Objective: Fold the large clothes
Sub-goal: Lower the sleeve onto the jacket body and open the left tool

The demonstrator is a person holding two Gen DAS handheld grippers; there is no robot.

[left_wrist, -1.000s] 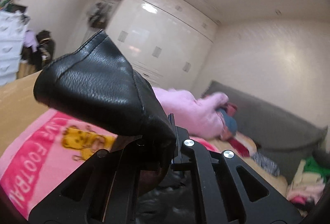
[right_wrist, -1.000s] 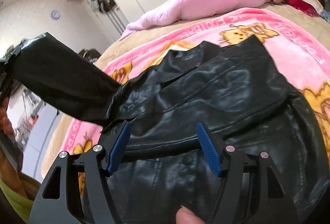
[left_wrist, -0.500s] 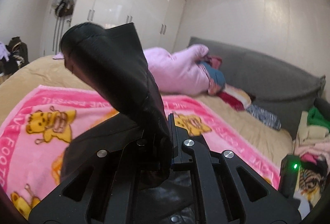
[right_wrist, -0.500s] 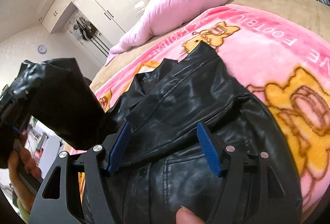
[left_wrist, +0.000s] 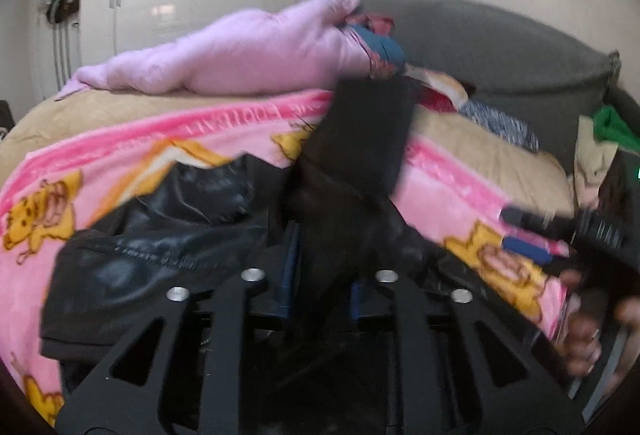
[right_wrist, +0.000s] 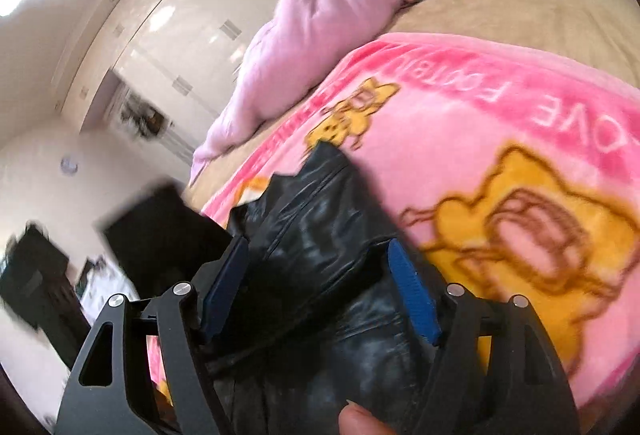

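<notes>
The left gripper [left_wrist: 320,275], jaws just opening, is lying around the black sleeve [left_wrist: 360,139] over the jacket [left_wrist: 168,235] on the pink blanket [left_wrist: 120,143].

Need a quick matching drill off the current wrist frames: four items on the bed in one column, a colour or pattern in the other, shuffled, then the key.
Things:
1. glossy leather jacket lying on the blanket
2. padded headboard behind the bed
3. fleece blanket spread on the bed
4. puffy quilted coat heaped at the far side

Descriptions:
A. lilac
B. black
C. bright pink with yellow cartoon animals
D. grey

Pairs: 1-B, 2-D, 3-C, 4-A
</notes>
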